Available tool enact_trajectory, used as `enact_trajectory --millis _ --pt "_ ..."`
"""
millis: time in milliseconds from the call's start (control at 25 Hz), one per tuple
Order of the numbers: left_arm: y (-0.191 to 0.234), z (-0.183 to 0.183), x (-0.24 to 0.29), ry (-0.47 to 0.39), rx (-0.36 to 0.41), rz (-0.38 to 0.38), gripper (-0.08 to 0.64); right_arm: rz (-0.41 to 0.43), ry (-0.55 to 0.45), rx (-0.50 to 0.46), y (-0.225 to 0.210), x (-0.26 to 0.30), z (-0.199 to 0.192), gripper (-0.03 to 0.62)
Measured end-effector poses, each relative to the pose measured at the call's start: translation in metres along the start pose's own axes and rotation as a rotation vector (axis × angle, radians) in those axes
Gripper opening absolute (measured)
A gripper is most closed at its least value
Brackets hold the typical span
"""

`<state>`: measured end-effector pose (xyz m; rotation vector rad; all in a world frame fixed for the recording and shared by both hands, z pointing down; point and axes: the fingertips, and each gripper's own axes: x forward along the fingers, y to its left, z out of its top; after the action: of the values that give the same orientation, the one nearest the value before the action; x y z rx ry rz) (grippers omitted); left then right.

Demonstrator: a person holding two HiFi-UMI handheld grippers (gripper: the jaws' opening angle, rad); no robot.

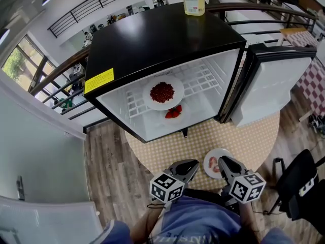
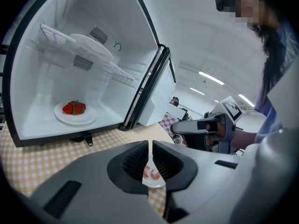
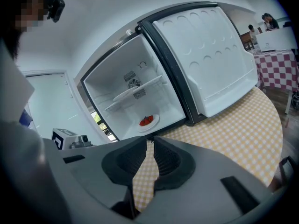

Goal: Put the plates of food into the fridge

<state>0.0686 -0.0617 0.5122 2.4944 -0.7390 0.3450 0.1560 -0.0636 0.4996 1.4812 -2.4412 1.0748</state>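
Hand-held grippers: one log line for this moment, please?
white plate of pink food: on checkered table; left hand-held gripper: shut, empty; right hand-held gripper: slightly open, empty; black fridge: open

Open fridge (image 1: 152, 39): red-food plate (image 1: 162, 92) on shelf, strawberry plate (image 1: 173, 112) below. Third plate (image 1: 212, 164) on bench (image 1: 254, 136) between left gripper (image 1: 194, 165) and right gripper (image 1: 224, 162).

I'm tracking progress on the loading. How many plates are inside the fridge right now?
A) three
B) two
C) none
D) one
B: a plate of red food sits on the wire shelf and a strawberry plate on the floor of the fridge; the third plate is out on the table.
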Motion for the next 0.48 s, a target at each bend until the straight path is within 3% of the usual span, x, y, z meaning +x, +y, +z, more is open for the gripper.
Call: enact_trajectory --millis 320,480 --pt "0.002 -0.025 0.019 0.066 -0.059 -0.027 0.026 -0.098 -0.021 0.088 -0.045 -0.019 -0.001 0.061" --pt "0.004 -0.045 0.034 0.133 -0.074 -0.053 0.068 -0.158 -0.023 0.126 -0.085 -0.026 -0.010 0.061"
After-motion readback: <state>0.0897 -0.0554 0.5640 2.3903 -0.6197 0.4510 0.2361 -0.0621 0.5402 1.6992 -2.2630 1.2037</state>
